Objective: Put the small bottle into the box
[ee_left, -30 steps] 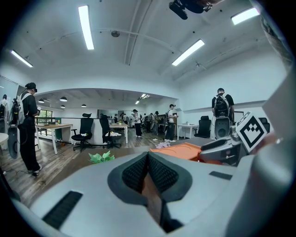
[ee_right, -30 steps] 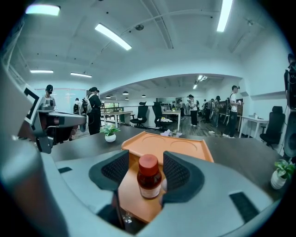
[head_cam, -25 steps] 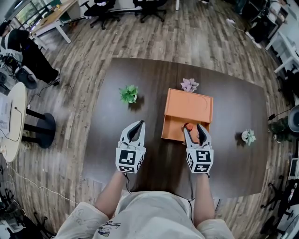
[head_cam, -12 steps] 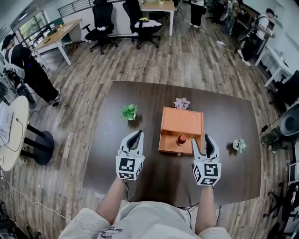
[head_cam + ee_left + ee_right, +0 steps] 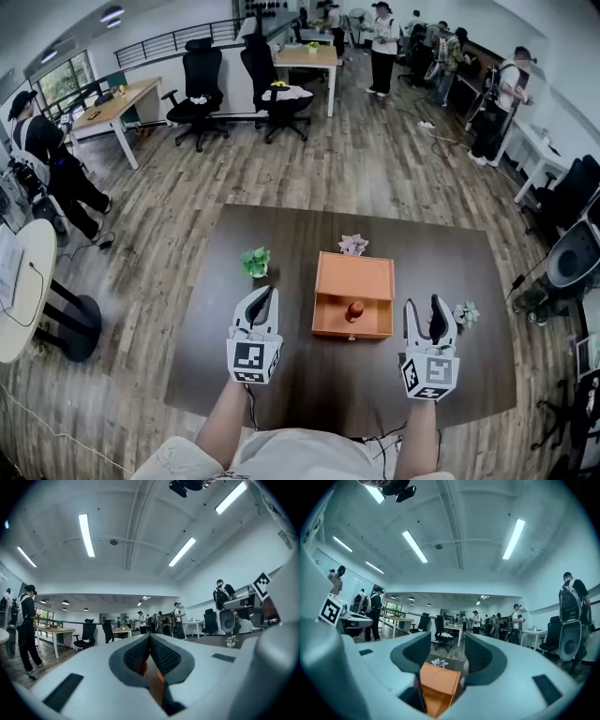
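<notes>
The orange box point(image 5: 354, 277) lies open-topped on the middle of the dark table point(image 5: 291, 375). Upright in its near part stands the small brown bottle point(image 5: 354, 310) with a red cap. My right gripper point(image 5: 424, 316) hovers to the right of the box, apart from it, open and empty. In the right gripper view the box point(image 5: 438, 687) shows through the gap of the right gripper point(image 5: 447, 656). My left gripper point(image 5: 262, 302) stands to the left of the box, shut with nothing in it. In the left gripper view the left gripper point(image 5: 150, 641) has its pads pressed together.
A green potted plant point(image 5: 255, 262) stands left of the box. A pink flower point(image 5: 353, 245) is behind it, and a small pale plant point(image 5: 463, 313) sits by my right gripper. Office chairs, desks and several people fill the room beyond the table.
My right gripper has let go of the bottle, which now stands in the box, and has drawn back to the right. The head view has tilted up; the left gripper stays shut.
</notes>
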### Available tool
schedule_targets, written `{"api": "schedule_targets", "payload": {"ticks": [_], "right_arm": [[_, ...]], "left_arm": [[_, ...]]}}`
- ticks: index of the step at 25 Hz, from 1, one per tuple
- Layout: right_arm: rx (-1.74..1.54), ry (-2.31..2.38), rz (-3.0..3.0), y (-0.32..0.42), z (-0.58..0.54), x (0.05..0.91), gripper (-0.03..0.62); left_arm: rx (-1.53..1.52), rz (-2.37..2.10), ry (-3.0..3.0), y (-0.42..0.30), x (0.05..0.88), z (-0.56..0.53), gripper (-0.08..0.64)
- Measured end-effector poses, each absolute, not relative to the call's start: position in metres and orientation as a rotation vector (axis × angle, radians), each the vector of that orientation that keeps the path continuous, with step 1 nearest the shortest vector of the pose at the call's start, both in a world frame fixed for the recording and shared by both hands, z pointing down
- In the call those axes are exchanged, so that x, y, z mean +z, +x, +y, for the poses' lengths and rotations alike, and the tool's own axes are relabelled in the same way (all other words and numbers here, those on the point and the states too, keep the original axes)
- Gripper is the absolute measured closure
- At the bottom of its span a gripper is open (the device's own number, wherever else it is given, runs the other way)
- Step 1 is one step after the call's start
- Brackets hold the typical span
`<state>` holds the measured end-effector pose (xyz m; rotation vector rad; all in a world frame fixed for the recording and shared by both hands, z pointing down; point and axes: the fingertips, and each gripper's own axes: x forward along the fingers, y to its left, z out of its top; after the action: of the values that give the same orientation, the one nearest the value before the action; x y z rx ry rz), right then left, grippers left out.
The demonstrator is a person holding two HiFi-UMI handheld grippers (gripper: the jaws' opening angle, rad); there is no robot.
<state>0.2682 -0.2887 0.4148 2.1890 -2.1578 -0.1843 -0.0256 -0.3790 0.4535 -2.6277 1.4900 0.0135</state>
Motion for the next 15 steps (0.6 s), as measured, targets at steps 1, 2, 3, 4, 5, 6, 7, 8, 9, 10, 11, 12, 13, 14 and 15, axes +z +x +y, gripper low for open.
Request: {"api": "schedule_targets", "payload": {"ticks": [1,2,3,4,5,6,7,8,9,10,11,12,13,14,15], "right_arm": [[-0.181,2.193,-2.150,0.269,-0.287,0.415,0.359],[-0.177,2.196,-2.145,0.270,-0.285,0.415,0.359],[-0.174,2.199,-2.140,0.271,-0.283,0.416,0.359],[-0.171,2.201,-2.137,0.272,-0.281,0.417,0.359],[-0.168,2.202,-2.135,0.273,-0.280,0.418,0.359],[-0.166,2.203,-2.133,0.273,-0.280,0.419,0.360],[-0.164,2.205,-2.132,0.274,-0.279,0.420,0.359],[-0.164,2.207,-2.130,0.275,-0.278,0.420,0.360],[-0.164,2.209,-2.129,0.275,-0.278,0.420,0.360],[-0.164,2.210,-2.129,0.275,-0.277,0.420,0.360],[-0.164,2.211,-2.130,0.274,-0.277,0.419,0.360],[-0.167,2.213,-2.130,0.274,-0.276,0.419,0.360],[-0.169,2.215,-2.130,0.274,-0.275,0.418,0.360],[-0.171,2.217,-2.130,0.274,-0.274,0.418,0.360],[-0.173,2.218,-2.129,0.275,-0.274,0.418,0.360]], "left_arm": [[0.015,1.489,-2.628,-0.026,0.453,-0.378,0.557],[0.018,1.488,-2.629,-0.026,0.453,-0.377,0.557],[0.022,1.484,-2.628,-0.026,0.452,-0.376,0.557],[0.025,1.480,-2.627,-0.025,0.451,-0.376,0.557],[0.029,1.477,-2.625,-0.024,0.450,-0.375,0.557],[0.032,1.475,-2.624,-0.024,0.450,-0.375,0.558],[0.034,1.474,-2.624,-0.024,0.450,-0.374,0.557],[0.033,1.472,-2.626,-0.023,0.450,-0.374,0.557],[0.031,1.471,-2.629,-0.022,0.451,-0.374,0.557],[0.029,1.470,-2.631,-0.022,0.451,-0.373,0.557],[0.029,1.467,-2.633,-0.022,0.451,-0.373,0.557],[0.029,1.463,-2.633,-0.021,0.450,-0.372,0.557],[0.029,1.459,-2.633,-0.021,0.450,-0.372,0.557],[0.029,1.456,-2.632,-0.020,0.449,-0.371,0.557],[0.030,1.455,-2.631,-0.019,0.449,-0.371,0.557]]}}
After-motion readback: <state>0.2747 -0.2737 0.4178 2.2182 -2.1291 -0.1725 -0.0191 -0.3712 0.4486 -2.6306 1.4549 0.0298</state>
